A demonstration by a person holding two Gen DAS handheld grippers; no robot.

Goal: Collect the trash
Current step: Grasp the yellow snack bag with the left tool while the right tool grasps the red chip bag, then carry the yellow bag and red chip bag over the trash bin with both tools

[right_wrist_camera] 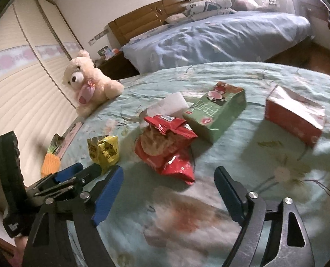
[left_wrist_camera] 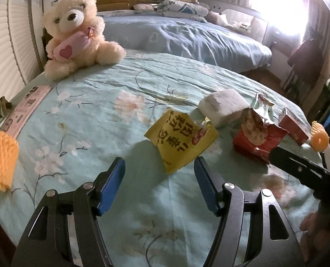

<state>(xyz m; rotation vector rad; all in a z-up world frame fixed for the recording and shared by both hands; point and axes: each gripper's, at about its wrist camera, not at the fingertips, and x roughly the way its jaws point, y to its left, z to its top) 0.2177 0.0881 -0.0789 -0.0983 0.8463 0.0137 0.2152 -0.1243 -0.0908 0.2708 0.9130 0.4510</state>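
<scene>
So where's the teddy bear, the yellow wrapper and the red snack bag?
teddy bear (left_wrist_camera: 75, 20): left wrist view, its face.
yellow wrapper (left_wrist_camera: 178, 140): left wrist view, printed front.
red snack bag (right_wrist_camera: 167, 146): right wrist view, crumpled middle.

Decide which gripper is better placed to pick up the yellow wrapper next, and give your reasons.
Left. The left gripper hangs open with the yellow wrapper just ahead of its jaws. The right gripper faces the red snack bag instead.
</scene>
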